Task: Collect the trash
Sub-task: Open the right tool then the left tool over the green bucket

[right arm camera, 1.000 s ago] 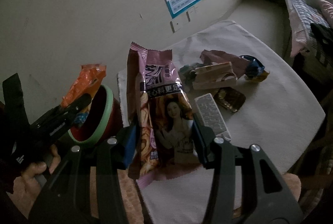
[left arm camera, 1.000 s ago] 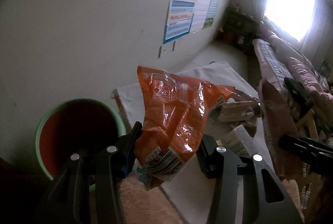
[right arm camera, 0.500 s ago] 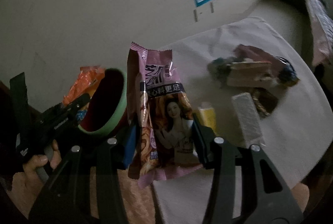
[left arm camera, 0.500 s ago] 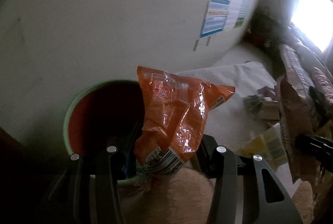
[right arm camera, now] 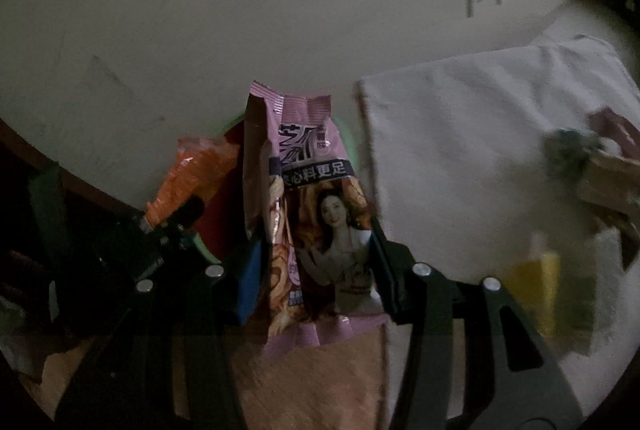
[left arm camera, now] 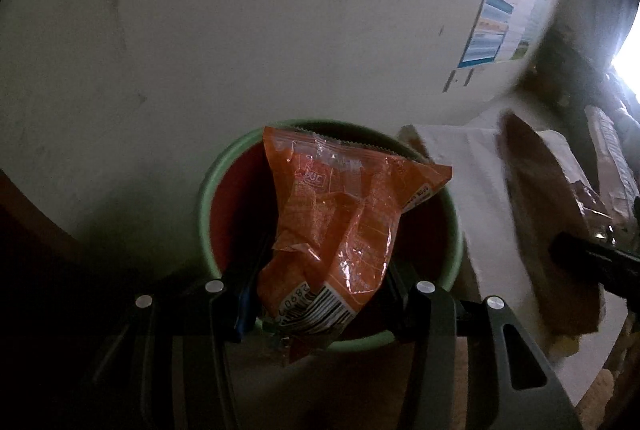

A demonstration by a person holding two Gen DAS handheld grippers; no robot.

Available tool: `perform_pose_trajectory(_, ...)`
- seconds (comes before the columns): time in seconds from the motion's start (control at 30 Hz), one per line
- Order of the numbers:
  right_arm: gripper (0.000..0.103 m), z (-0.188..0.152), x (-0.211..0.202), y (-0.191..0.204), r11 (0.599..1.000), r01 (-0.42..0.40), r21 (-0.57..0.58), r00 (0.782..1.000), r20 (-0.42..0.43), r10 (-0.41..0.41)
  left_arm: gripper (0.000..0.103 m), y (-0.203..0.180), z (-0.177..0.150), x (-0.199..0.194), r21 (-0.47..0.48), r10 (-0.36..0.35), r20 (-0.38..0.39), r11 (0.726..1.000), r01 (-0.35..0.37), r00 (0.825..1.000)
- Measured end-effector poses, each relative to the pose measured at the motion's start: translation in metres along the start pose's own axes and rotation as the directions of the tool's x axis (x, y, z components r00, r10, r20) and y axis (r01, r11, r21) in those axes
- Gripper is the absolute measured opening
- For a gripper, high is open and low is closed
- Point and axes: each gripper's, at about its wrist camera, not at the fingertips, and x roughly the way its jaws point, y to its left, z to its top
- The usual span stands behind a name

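White cloth (right arm camera: 472, 150) covers the table by a plain wall (left arm camera: 240, 30); each tool pinches a wrapper.

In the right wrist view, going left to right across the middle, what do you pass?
left gripper → orange wrapper → pink snack bag → white cloth → blurred pile of wrappers.

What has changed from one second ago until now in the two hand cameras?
Both claws carried their wrappers toward the green-rimmed bin: the orange wrapper now hangs over its opening, and the pink wrapper has come beside it. The table trash slid right in view. Both grips stayed unchanged.
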Motion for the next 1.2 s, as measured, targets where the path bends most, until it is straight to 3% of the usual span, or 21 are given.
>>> perform_pose_trajectory(0.4, 0.050, 0.026, 0.049, 0.024, 0.999, 0.003, -0.033, 0.998, -0.064, -0.005, 0.047, 0.017, 0.003, 0.018, -0.023, 0.025, -0.026, 0.999, -0.026, 0.999)
perform_pose_trajectory(0.5, 0.057, 0.029, 0.049, 0.024, 1.000, -0.009, -0.020, 0.998, -0.060, 0.008, 0.047, 0.017, 0.003, 0.020, -0.025, 0.020, -0.032, 0.999, -0.021, 0.999)
perform_pose_trajectory(0.57, 0.070, 0.030, 0.048, 0.021, 1.000, -0.023, -0.008, 0.998, -0.052, 0.022, 0.047, 0.017, 0.003, 0.020, -0.024, 0.018, -0.033, 1.000, -0.019, 0.999)
perform_pose_trajectory(0.67, 0.077, 0.031, 0.042, 0.021, 0.999, -0.040, 0.007, 0.999, -0.034, 0.040, 0.047, 0.017, 0.003, 0.021, -0.024, 0.018, -0.035, 1.000, -0.019, 0.999)
perform_pose_trajectory(1.0, 0.077, 0.011, 0.008, 0.011, 0.999, -0.029, 0.039, 0.999, 0.024, 0.028, 0.047, 0.017, 0.005, 0.024, -0.030, 0.026, -0.043, 0.999, -0.027, 0.999)
perform_pose_trajectory(1.2, 0.077, -0.016, -0.017, 0.009, 0.998, 0.058, -0.021, 0.996, 0.071, -0.056, 0.048, 0.014, 0.006, 0.026, -0.023, 0.031, -0.039, 0.999, -0.032, 0.999)
